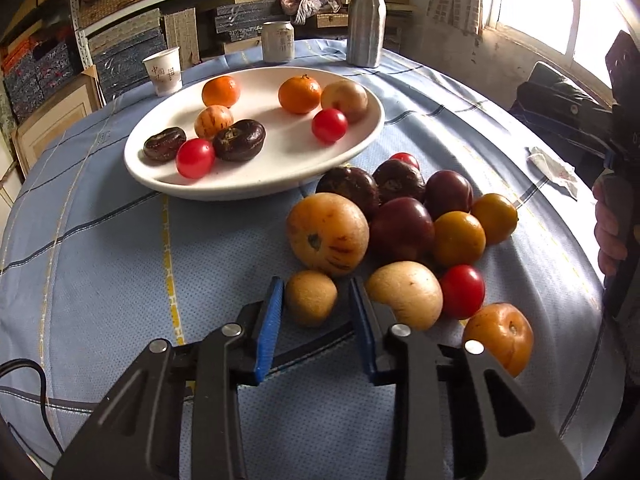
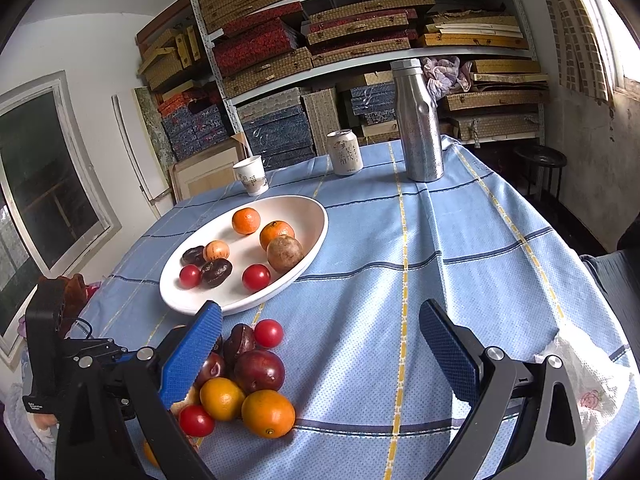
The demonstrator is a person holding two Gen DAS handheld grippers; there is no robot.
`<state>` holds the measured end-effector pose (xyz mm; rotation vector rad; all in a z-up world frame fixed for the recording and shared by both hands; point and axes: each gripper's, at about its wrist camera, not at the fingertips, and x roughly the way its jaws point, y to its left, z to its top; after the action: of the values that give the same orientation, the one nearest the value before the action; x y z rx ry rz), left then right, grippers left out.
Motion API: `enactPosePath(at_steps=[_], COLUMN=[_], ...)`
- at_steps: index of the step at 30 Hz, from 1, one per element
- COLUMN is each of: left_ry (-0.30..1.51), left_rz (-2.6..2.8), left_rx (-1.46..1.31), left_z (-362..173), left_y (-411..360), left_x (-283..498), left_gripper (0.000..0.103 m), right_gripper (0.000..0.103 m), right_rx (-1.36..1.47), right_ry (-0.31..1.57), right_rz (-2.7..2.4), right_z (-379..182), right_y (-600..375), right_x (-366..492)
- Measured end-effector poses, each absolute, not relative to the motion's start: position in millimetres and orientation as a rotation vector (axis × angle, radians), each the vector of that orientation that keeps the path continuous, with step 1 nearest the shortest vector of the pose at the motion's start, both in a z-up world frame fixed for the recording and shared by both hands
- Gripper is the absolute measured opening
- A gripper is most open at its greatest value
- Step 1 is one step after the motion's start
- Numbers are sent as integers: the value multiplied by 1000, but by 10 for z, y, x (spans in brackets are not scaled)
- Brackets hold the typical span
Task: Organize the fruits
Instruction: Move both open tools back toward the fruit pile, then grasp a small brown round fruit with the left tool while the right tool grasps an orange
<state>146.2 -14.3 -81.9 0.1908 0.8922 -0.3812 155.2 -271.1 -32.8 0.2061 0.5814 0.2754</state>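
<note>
One tan fruit (image 1: 311, 298) visible only left-wrist view.

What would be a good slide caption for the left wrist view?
Left claw shut on a small tan fruit beside the white plate.

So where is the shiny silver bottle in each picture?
Left wrist view: the silver bottle stands at the top, right of centre, at the table's far edge.
Right wrist view: the silver bottle stands upper middle, right of centre, before the shelves.
Shared landmark: the white drink can just to its left.
</note>
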Motion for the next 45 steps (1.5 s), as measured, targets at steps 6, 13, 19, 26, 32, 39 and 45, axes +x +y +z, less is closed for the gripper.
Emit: enactPosePath(at_steps=[6,13,19,26,32,39,45], left_ry=[897,877,898,933,936,936,918], left_rz=[-375,-301,-288,-295,-297,-297,-292], left_rx=[170,126,147,123,119,124,110], left_z=[-804,-755,-809,-873,-878,-878,-848], left_y=[-100,116,106,141,141,135,144], left_x=[1414,1377,1397,1454,1465,1466,1449], left_gripper=[26,26,27,27,27,27,26], right_gripper=[100,100,84,66,48,38,38], right_rx=[212,201,126,69,64,64,68], right_ry=[599,647,701,768,851,880,854], right_rz=[287,340,380,408,440,466,464], right_z=[-346,-477,-585,-689,-817,-864,-821], right_y=[-2714,-2680,-2523,-2386,-2315,-2241,-2259], right_x=[1576,1411,1310,1364,1452,1478,1445])
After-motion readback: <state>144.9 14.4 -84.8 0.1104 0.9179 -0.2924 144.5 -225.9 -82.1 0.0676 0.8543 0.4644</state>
